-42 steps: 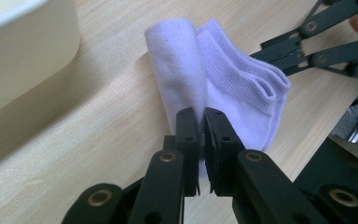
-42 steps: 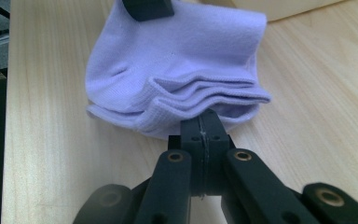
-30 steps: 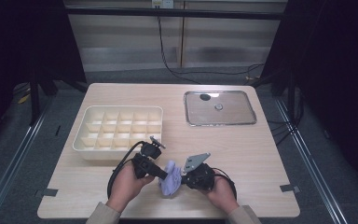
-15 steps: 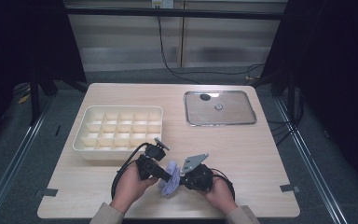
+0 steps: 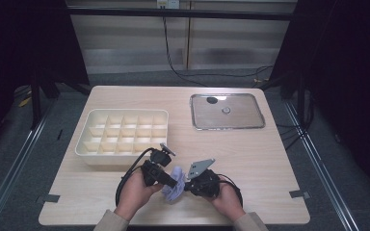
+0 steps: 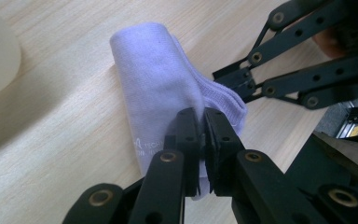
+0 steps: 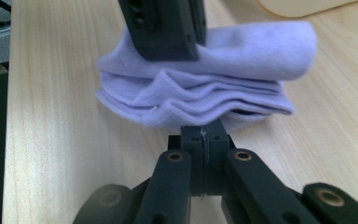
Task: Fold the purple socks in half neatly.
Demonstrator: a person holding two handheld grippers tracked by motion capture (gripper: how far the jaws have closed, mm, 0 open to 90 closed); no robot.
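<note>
A folded lavender sock (image 5: 174, 187) lies on the wooden table near its front edge, between my two grippers. My left gripper (image 5: 172, 182) comes in from the left and is shut on the sock's upper fold (image 6: 154, 84), its pads (image 6: 186, 126) pinching the cloth. From the right, my right gripper (image 5: 186, 186) points at the sock's layered cuff edge (image 7: 214, 100). Its jaws are pressed together (image 7: 204, 133) right at the lowest fold, with no cloth visible between the pads. The left gripper's black jaw (image 7: 168, 28) sits on top of the sock in the right gripper view.
A cream tray with several small compartments (image 5: 84, 144) stands just behind the left hand. A flat metal tray (image 5: 241, 115) with a small knob lies at the back right. Both forearms enter over the table's front edge.
</note>
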